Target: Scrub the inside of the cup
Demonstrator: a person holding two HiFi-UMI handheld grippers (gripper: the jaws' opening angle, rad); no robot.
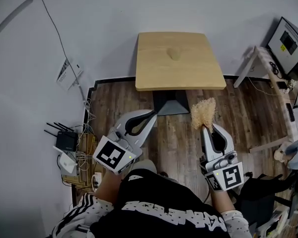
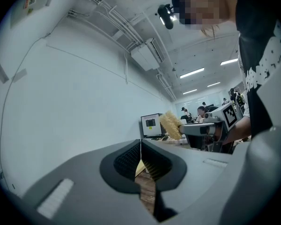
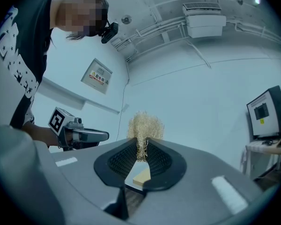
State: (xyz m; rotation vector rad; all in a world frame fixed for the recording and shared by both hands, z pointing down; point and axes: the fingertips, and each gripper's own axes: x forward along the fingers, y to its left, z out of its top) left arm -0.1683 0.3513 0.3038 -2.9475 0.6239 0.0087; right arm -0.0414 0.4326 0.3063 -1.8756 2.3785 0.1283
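Jaws on the left gripper [image 2: 140, 148] are pressed fully together with nothing between them; only floorboards and a corner of table show through the slot below the pads. Those on the right gripper [image 3: 141, 149] are clamped on the lower end of a scrubber [image 3: 144, 124], a pale, straw-coloured tuft of loose fibres that fans out above the pads. Both grippers are held low in front of the person, over the wooden floor [image 1: 114, 103] and short of the table.

The tuft looks very light, soft and springy, so I judge it will squash and bend rather than push hard. The hold low on its stem seems right, since it leaves the bushy end free to go into a cup, though a few strands could work loose.

Farther off stands a small table [image 1: 154, 76] with a light wooden top. Near the middle of it sits one small thing [image 1: 174, 53] of almost the same colour as the wood. It is probably the cup, but it is too small and too close in colour to be sure, or to say whether it stands upright or has anything in it. If it is the cup, it is likely light and apt to slide or tip on the smooth top under scrubbing, so the empty left gripper would best take it by the wall or rim to steady it
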